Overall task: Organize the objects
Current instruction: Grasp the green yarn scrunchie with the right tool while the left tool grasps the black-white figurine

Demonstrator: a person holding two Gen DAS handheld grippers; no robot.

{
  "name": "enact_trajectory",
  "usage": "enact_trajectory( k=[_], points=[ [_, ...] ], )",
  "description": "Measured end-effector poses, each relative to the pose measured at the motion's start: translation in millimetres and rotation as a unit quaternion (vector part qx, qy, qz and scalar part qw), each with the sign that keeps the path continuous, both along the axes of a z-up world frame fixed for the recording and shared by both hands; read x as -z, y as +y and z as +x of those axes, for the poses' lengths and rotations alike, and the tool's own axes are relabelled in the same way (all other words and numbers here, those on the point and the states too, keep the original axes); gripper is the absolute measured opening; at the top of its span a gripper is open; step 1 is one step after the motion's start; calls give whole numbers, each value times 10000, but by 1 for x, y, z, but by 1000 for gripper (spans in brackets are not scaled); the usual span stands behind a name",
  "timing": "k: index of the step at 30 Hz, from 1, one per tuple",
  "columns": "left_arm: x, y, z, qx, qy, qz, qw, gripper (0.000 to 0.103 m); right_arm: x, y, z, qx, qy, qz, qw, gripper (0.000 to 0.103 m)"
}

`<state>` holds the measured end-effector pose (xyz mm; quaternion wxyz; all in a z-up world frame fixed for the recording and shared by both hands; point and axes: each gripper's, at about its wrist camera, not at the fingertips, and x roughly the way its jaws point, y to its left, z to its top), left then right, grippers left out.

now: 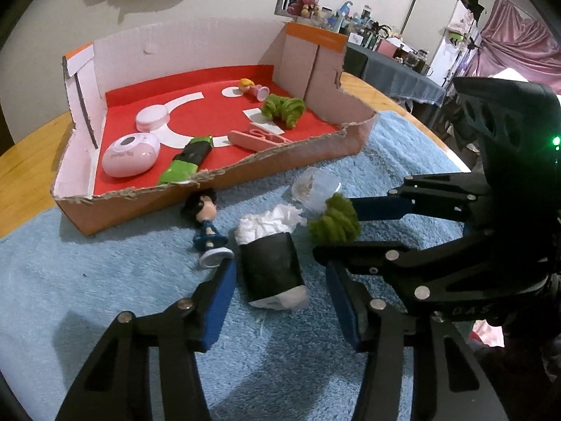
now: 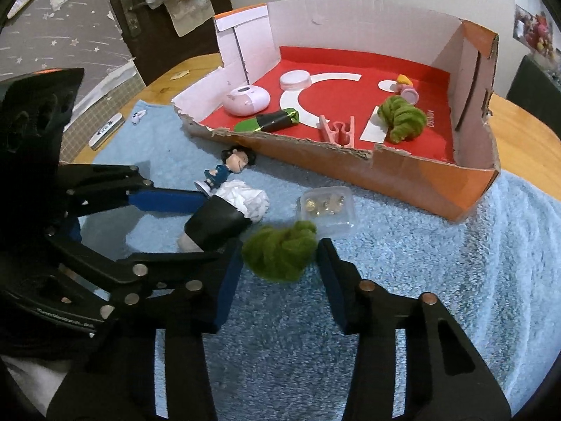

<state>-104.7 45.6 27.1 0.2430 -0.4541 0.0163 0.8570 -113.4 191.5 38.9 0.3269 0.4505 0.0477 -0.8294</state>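
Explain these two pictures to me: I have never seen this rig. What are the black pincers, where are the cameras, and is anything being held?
There is no robot here. A person holds a two-finger gripper in each hand, and each carries a fisheye camera looking along its fingers.

One picture is from the left gripper. Its open fingers straddle a black roll stuffed with white tissue, touching nothing that I can see. The other picture is from the right gripper, also open, around a green yarn bundle, not yet squeezed.

Everything lies on a blue towel: a dark-haired figurine, a clear plastic tub, and a torn cardboard box with a red floor, already holding a second green bundle, a pink clip and other small things.
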Motion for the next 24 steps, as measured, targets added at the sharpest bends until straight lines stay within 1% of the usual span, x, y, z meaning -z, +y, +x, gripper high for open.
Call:
enact_trajectory(
  k=[2, 3, 4, 7, 8, 18, 24],
  points=[
    [1, 1, 0, 3, 2, -19, 10000, 55, 0, -1, 1, -20, -15, 6, 10000, 37],
    [1, 1, 0, 7, -1, -13, 10000, 52, 1, -1, 1, -21, -2, 11, 10000, 37],
    [1, 1, 0, 7, -2, -12, 10000, 47, 1, -1, 1, -30, -14, -1, 10000, 36],
    [1, 0, 0, -32, 2, -26, 10000, 42, 0, 0, 2, -54, -34, -45, 10000, 35],
    [1, -1, 0, -46, 2, -28, 10000, 39, 0, 0, 2, -70, -34, -48, 10000, 35],
    [-1, -1, 4, -92, 57, -41, 9999, 38, -1, 3, 6, -23, -37, -104, 9999, 35],
    [-11, -4, 10, -118, 200, -3, 9997, 38, -7, 7, 10, 27, 22, -121, 9999, 35]
  ],
)
